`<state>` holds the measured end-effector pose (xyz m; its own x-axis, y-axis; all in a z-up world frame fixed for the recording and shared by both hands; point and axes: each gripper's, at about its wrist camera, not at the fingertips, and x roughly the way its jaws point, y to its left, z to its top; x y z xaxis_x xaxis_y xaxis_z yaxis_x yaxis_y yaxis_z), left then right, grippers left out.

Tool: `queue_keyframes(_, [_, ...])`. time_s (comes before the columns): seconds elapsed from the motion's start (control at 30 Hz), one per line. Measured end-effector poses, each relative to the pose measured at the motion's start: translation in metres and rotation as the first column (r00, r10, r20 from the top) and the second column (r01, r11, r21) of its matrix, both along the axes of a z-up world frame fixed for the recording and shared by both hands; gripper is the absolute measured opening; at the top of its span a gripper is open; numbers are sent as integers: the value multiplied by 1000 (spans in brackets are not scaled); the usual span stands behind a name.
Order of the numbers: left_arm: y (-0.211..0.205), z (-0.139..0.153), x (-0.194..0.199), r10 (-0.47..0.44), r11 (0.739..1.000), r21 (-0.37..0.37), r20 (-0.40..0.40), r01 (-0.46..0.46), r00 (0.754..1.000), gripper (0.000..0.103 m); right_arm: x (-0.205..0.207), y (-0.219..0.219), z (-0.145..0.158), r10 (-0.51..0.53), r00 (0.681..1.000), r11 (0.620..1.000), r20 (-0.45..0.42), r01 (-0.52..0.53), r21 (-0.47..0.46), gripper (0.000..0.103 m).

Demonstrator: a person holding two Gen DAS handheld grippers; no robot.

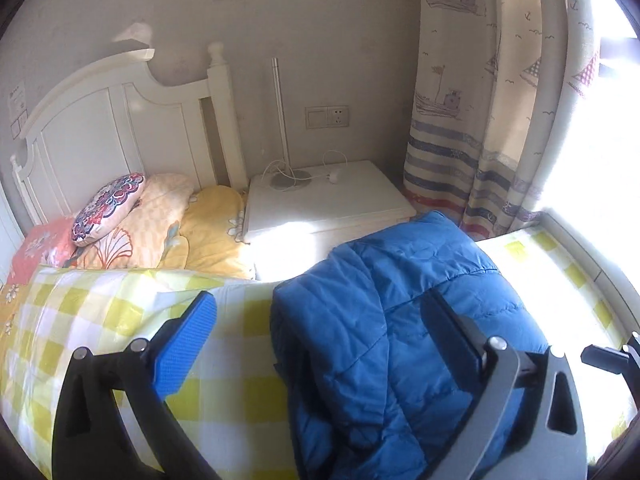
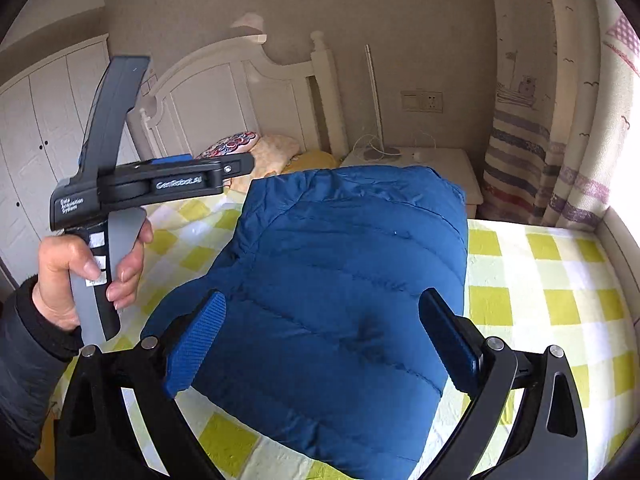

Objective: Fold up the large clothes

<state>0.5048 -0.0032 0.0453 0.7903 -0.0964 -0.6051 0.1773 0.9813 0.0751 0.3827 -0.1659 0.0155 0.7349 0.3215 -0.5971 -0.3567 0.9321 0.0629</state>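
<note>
Padding in the folded blue quilted jacket compresses softly yet springs back, so both spread, empty grippers, left and right, should pinch its stitched edges

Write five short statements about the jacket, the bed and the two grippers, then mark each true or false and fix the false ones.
1. The blue jacket lies folded on the checked bedsheet. True.
2. The right gripper is clamped on the jacket. False: its jaws stand open, with no fabric pinched between them.
3. The left gripper is open and holds nothing. True.
4. The bedside table is bare. False: a lamp base and white cable lie on it.
5. The patterned cushion rests near the headboard. True.
</note>
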Motion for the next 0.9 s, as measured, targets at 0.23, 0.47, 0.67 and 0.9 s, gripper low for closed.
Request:
queue_keyframes(0.23, [-18, -72, 81, 10, 1000, 13, -185, -7, 983, 101, -12, 55, -58, -3, 1000, 968, 28, 10, -252, 96])
queue_keyframes(0.47, [-12, -100, 86, 22, 998, -53, -173, -31, 985, 101, -4, 58, -75, -2, 999, 966, 36, 11, -260, 99])
queue_keyframes(0.67, [-12, -101, 84, 38, 998, -41, -172, -46, 984, 101, -6, 58, -72, -6, 1000, 971, 26, 13, -238, 99])
queue_keyframes(0.9, [-7, -44, -16, 75, 997, -15, -13, -75, 997, 101, -69, 8, -40, -87, 993, 987, 83, 97, -128, 98])
